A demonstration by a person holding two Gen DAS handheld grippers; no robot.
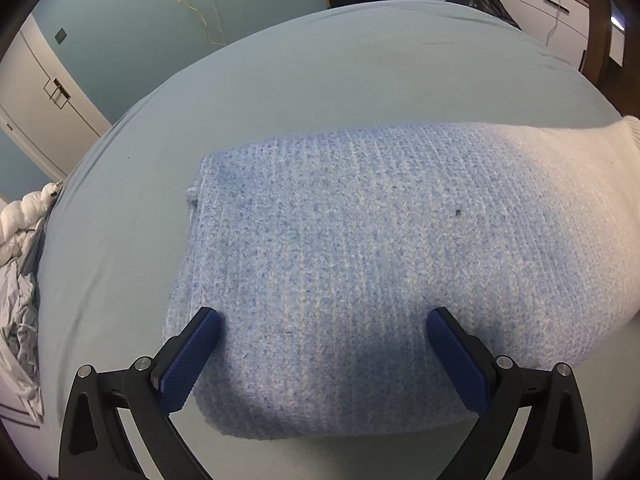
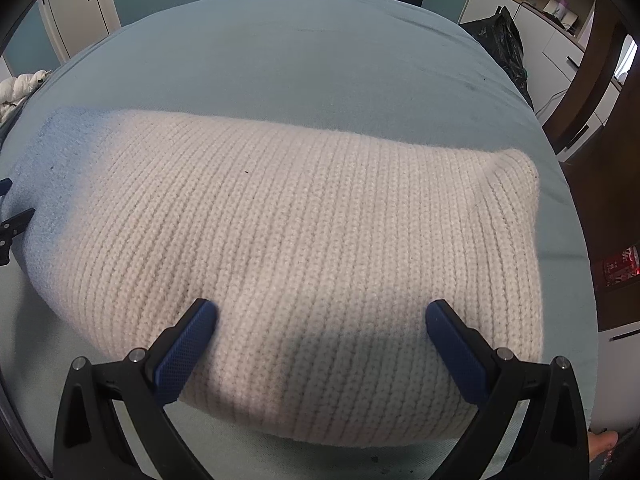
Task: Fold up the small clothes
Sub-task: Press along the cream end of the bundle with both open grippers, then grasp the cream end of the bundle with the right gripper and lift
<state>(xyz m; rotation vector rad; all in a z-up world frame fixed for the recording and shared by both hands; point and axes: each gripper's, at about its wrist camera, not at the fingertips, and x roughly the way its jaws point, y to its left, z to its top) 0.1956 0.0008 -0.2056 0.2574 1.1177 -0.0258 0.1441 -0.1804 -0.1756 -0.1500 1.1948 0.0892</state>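
You are holding both grippers over a knit sweater [image 1: 360,240] that is lying flat on the bed [image 1: 320,72], its blue end under the left gripper [image 1: 323,334] and its cream end [image 2: 312,240] under the right gripper [image 2: 321,326]. On each tool the jaws are standing wide apart and gripping nothing; whether the tips are touching the knit cannot be told from these views. The sweater is already showing as a compact rectangle with straight edges, and at the blue end a doubled layer [image 1: 194,196] is peeking out at the corner, so I judge the sleeves to be tucked in and at least one fold made. No sleeve is hanging loose in either view. What is remaining, by my judgement, is one closing fold, end to end, or simply a smoothing pass. A crumpled heap of pale cloth [image 1: 20,264] is sitting at the left edge of the bed, possibly awaiting its turn.
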